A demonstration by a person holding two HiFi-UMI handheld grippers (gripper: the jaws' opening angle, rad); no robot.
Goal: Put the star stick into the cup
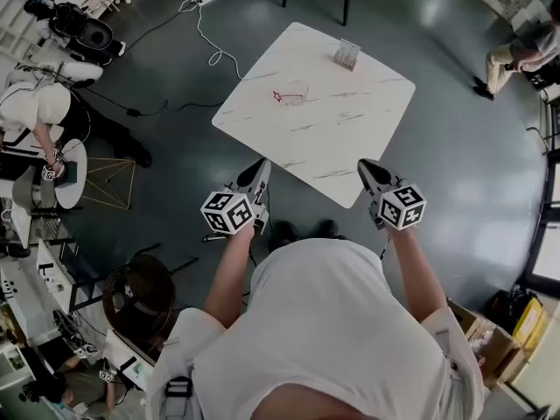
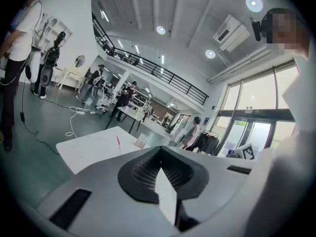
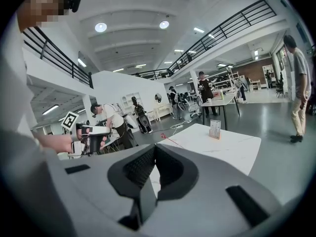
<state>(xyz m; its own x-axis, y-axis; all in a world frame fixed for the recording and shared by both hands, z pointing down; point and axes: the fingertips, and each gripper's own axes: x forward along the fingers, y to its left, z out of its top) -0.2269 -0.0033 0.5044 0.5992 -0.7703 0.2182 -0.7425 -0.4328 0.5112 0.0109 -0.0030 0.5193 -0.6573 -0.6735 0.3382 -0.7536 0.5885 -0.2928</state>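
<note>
Nearest the head camera: both arms are out ahead of the torso, each holding a hand-held gripper, roughly level and aimed at the table.

- **Left hand-held gripper** (image 1: 261, 170): jaws pressed together, nothing between them.
- **Right hand-held gripper** (image 1: 369, 170): same, closed and empty.
- **Pose:** both hang short of the table's near corner, over the floor, well apart from anything to grab. Reads as a neutral ready pose, not a reach.

Next out is the table (image 1: 350, 138), a white marbled top set corner-on to the person and mostly bare.

Mid-table:
- **Star stick** (image 1: 283, 97): red, star end to the left in the head view.
- **Cup** (image 1: 298, 86): clear, touching or just beside the stick.
- **How the stick sits:** the left gripper view shows it near upright and the right gripper view shows it slanting, so it looks propped rather than lying flat.
- **In or out:** can't tell whether its lower end sits inside the cup, which is too faint. So I can't call the task done or unstarted.

On the table's far side, a small stand (image 1: 346, 53) sits well apart from the cup, out of the work lane.

Beyond that, a white cable (image 1: 210, 38) lies on the floor, and other people stand at the room's edges.

If the stick is outside the cup, the jaws must open first, then pinch a thin stick. The risk is tipping the light cup.
</note>
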